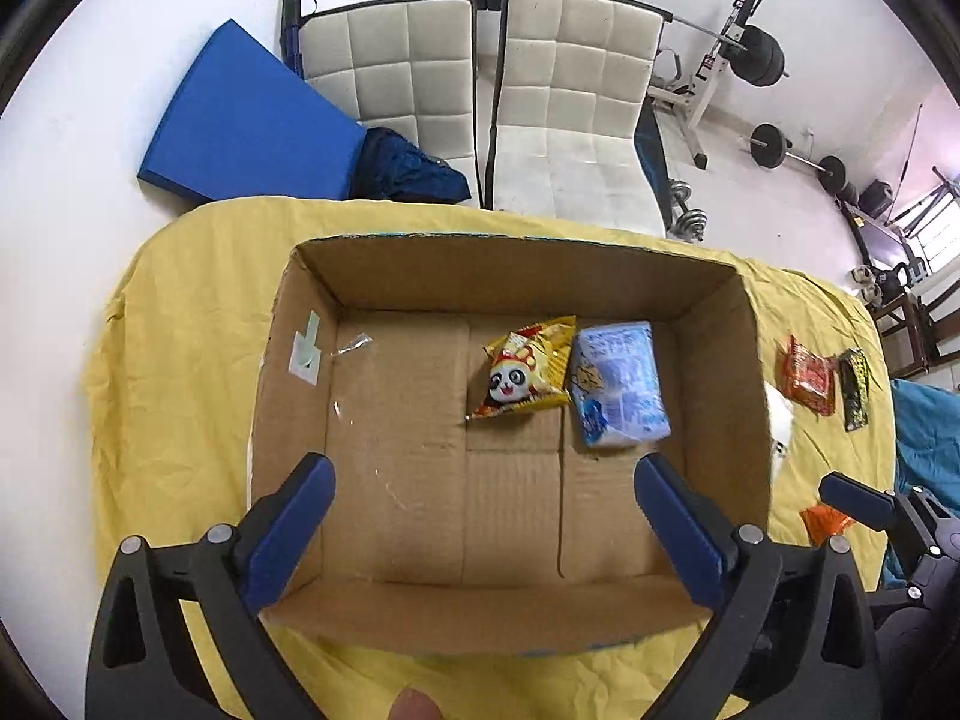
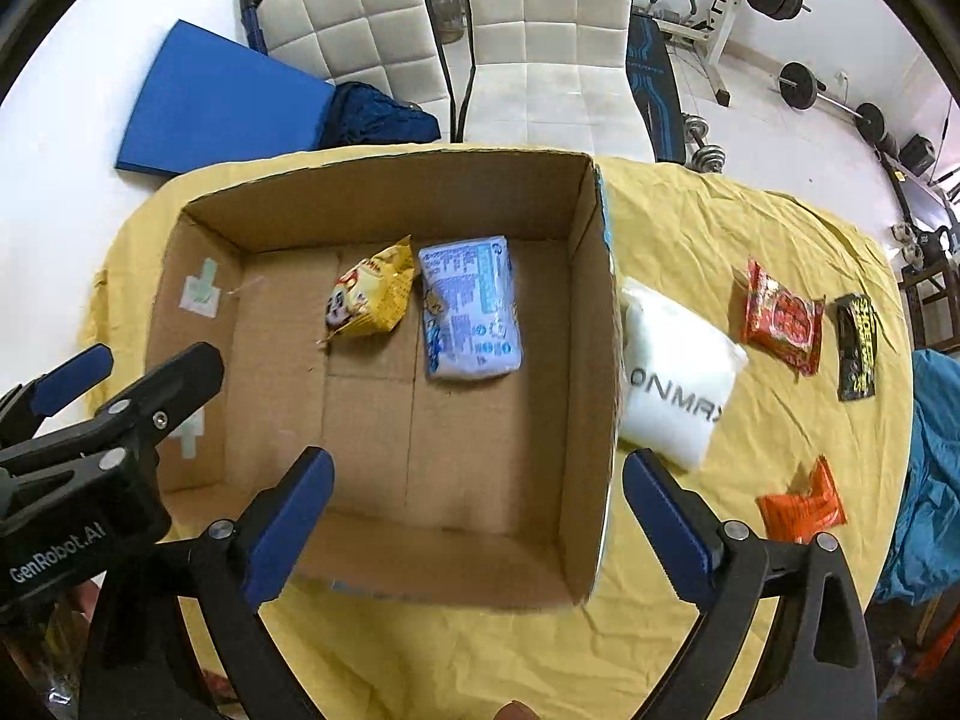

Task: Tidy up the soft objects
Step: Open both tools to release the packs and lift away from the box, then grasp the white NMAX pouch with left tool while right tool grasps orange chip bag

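An open cardboard box (image 1: pixel 720 372) (image 2: pixel 591 324) stands on a yellow cloth. Inside lie a yellow panda snack bag (image 1: pixel 528 369) (image 2: pixel 372 297) and a blue-white tissue pack (image 1: pixel 618 387) (image 2: pixel 471 306), side by side. My left gripper (image 1: pixel 486 489) is open and empty above the box's near half. My right gripper (image 2: pixel 477 483) is open and empty over the box's near right wall. Outside, right of the box, lie a white pouch (image 2: pixel 678 372), a red packet (image 1: pixel 807 375) (image 2: pixel 780 315), a black-yellow packet (image 1: pixel 855 381) (image 2: pixel 858 339) and an orange packet (image 1: pixel 825 522) (image 2: pixel 801 507).
The yellow cloth (image 1: pixel 174 360) (image 2: pixel 690 222) covers the table. Two white padded chairs (image 1: pixel 570 102), a blue mat (image 1: pixel 240 120) and gym weights (image 1: pixel 762 54) stand behind. A teal cloth (image 2: pixel 930 480) hangs at the right edge.
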Action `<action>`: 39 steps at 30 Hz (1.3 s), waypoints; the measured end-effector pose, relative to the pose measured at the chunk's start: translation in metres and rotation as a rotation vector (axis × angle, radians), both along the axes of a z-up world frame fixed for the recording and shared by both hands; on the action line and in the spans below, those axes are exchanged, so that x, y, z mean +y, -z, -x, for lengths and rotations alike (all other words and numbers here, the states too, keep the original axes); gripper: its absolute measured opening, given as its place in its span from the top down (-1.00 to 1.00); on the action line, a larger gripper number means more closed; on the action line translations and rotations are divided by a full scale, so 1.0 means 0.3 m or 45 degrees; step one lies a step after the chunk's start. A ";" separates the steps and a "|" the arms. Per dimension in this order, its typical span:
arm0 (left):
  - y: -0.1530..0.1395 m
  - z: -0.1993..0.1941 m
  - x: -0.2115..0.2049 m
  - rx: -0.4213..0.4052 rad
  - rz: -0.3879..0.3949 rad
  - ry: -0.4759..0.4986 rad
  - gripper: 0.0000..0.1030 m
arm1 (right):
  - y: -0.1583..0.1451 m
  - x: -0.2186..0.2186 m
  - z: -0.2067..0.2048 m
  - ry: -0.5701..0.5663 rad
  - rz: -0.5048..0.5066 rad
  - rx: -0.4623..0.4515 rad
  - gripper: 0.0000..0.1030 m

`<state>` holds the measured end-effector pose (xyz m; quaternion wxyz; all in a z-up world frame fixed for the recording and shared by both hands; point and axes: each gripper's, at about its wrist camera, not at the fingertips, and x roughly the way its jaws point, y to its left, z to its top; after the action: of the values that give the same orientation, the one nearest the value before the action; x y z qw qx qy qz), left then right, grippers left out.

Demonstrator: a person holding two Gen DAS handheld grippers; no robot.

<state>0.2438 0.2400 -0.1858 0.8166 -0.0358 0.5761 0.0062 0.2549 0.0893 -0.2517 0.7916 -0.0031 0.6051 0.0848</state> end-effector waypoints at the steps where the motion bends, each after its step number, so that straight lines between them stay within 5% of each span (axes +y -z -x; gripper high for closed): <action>1: -0.008 0.012 -0.004 -0.002 -0.003 0.003 -0.99 | -0.013 -0.004 0.019 -0.003 -0.011 0.003 -0.92; 14: -0.167 0.133 -0.074 -0.088 -0.048 0.005 -0.99 | -0.158 -0.080 0.157 -0.022 -0.111 -0.058 -0.92; 24: -0.186 0.080 -0.358 -0.054 -0.006 0.136 -0.99 | -0.183 -0.424 0.183 0.144 -0.198 -0.061 -0.92; 30: -0.102 -0.007 -0.635 0.017 -0.044 0.294 -0.99 | -0.040 -0.831 0.181 0.457 -0.187 0.032 -0.92; 35: 0.024 -0.127 -0.840 0.110 -0.143 0.388 -0.99 | 0.194 -1.092 0.155 0.694 -0.228 0.198 -0.92; 39: 0.154 -0.215 -0.998 0.173 -0.350 0.486 -0.99 | 0.406 -1.193 0.114 0.827 -0.280 0.332 -0.92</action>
<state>0.3085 -0.0595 -0.2320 0.7596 0.1858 0.6197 -0.0673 0.2207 -0.2687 -0.3735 0.6890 0.2853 0.6577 -0.1067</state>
